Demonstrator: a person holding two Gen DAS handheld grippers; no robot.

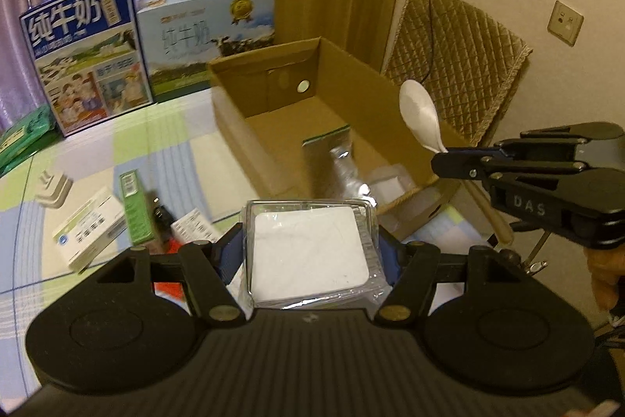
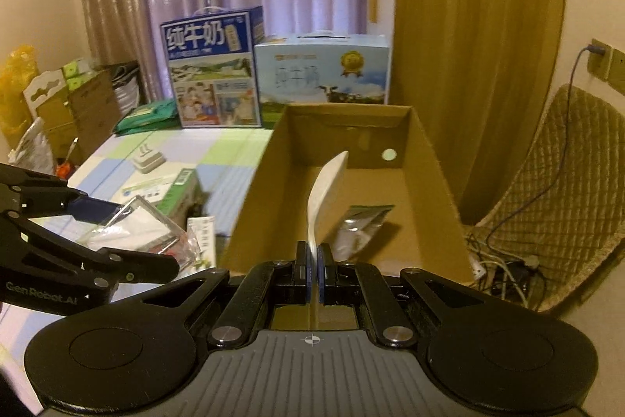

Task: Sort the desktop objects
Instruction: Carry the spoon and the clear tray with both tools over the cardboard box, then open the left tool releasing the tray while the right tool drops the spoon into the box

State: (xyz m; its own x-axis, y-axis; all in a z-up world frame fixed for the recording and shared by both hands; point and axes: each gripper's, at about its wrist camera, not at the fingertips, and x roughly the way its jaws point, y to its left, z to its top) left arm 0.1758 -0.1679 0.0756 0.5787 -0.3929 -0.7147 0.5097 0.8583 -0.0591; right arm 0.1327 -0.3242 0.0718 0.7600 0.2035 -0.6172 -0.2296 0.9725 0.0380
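Observation:
My left gripper (image 1: 310,253) is shut on a white square pad in clear plastic wrap (image 1: 308,255), held just in front of the open cardboard box (image 1: 234,120). In the right wrist view that wrapped pad (image 2: 136,225) shows at the left, in the left gripper (image 2: 129,233). My right gripper (image 2: 314,256) is shut on a white spoon (image 2: 326,194), held bowl up over the near end of the cardboard box (image 2: 250,206). The left wrist view shows the spoon (image 1: 422,116) and right gripper (image 1: 443,159) at the box's right wall. A silver foil packet (image 1: 332,159) lies inside the box.
On the checkered table cloth (image 1: 175,143) lie a white medicine box (image 1: 90,233), a green box (image 1: 134,206), a small white holder (image 1: 52,192) and other small items. Two milk cartons (image 1: 86,53) stand behind. A padded chair (image 1: 461,65) stands at the right, cables (image 2: 504,268) beneath.

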